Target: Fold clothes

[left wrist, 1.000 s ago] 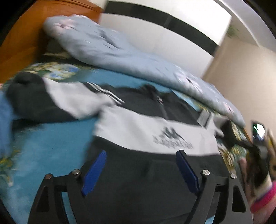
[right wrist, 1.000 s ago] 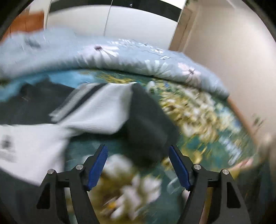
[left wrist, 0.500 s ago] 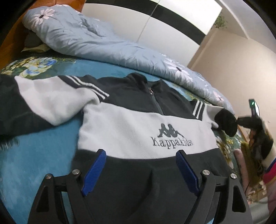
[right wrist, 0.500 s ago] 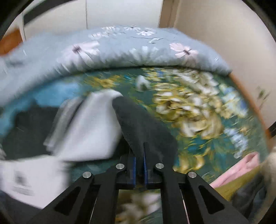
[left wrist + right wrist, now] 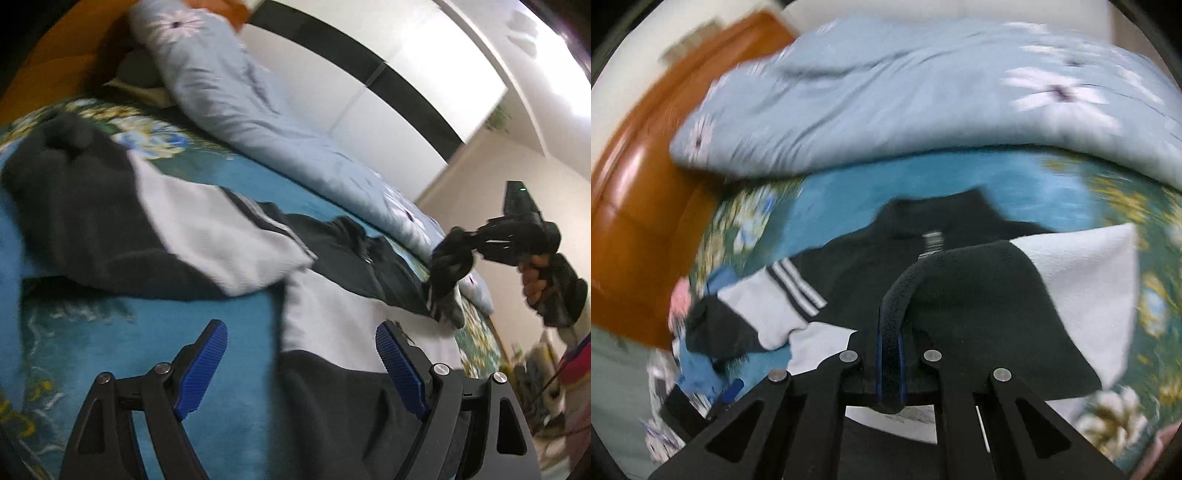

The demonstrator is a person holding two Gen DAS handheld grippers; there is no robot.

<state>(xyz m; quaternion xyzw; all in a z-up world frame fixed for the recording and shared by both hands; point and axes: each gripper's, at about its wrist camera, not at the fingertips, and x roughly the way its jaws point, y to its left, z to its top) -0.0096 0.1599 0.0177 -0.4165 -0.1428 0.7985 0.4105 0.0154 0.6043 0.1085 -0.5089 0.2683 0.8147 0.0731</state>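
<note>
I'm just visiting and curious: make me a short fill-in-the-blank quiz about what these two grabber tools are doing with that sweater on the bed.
1. The right gripper is shut on the sweater's dark ____.
2. The left gripper hovers with its blue fingers ____.
3. The sweater is black and ____.
4. Behind it lies a light blue ____ with a flower print.

Missing words: cuff; open; white; quilt

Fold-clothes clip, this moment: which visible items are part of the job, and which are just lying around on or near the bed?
Job: sweatshirt; its sleeve, clamped in right gripper; open left gripper.

Bystanders: floral quilt; patterned bedsheet; wooden headboard.
</note>
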